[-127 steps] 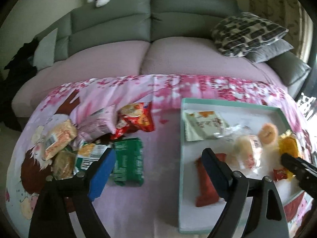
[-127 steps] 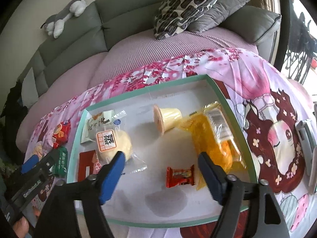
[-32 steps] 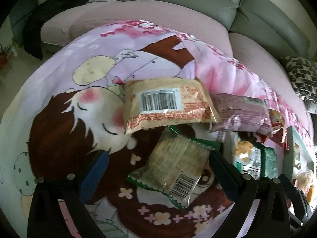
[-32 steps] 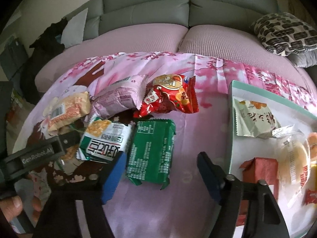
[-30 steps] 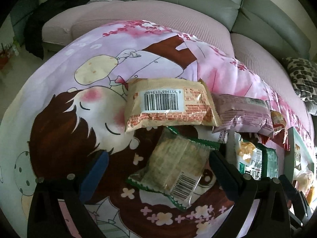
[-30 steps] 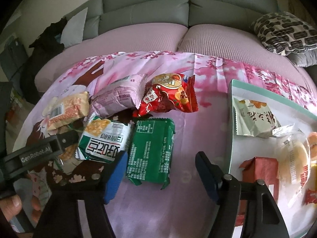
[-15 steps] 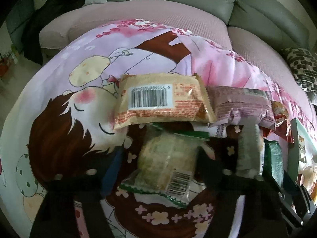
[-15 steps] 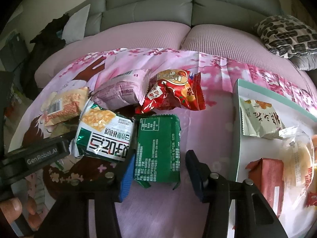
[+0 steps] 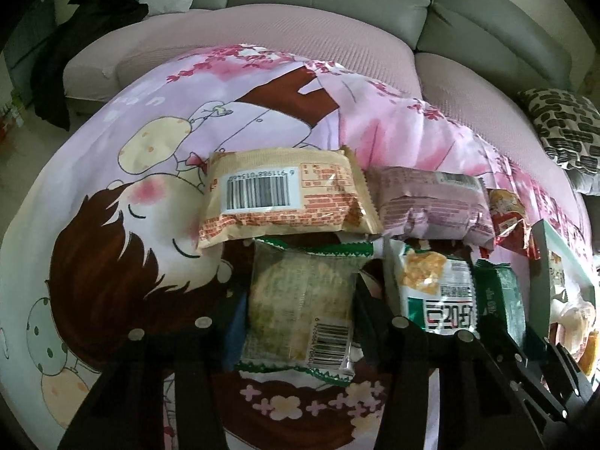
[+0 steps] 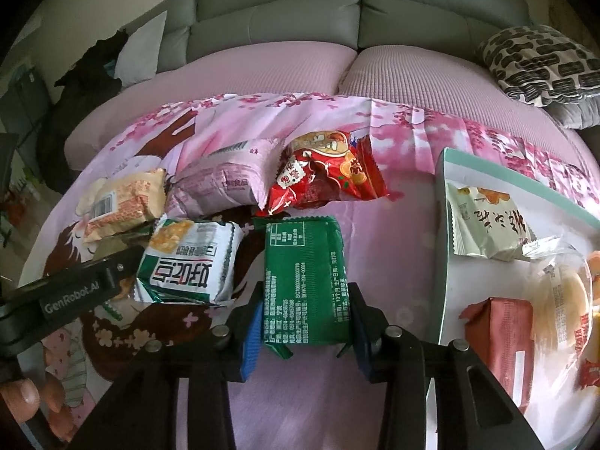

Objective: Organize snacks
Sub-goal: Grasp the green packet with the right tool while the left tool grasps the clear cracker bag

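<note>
Snacks sit clamped: green packet [image 10: 306, 281] in right tongs [image 10: 305, 332], clear-wrapped cake [image 9: 300, 307] in left tongs [image 9: 296, 324].

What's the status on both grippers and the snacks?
Left gripper jaws closing around clear cracker pack. Right gripper jaws closing around green packet. Nothing in the way.

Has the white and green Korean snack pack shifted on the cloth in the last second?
Yes. The white and green pack now sits higher and overlaps less of the dark green packet, with a gap opened between them.
</note>
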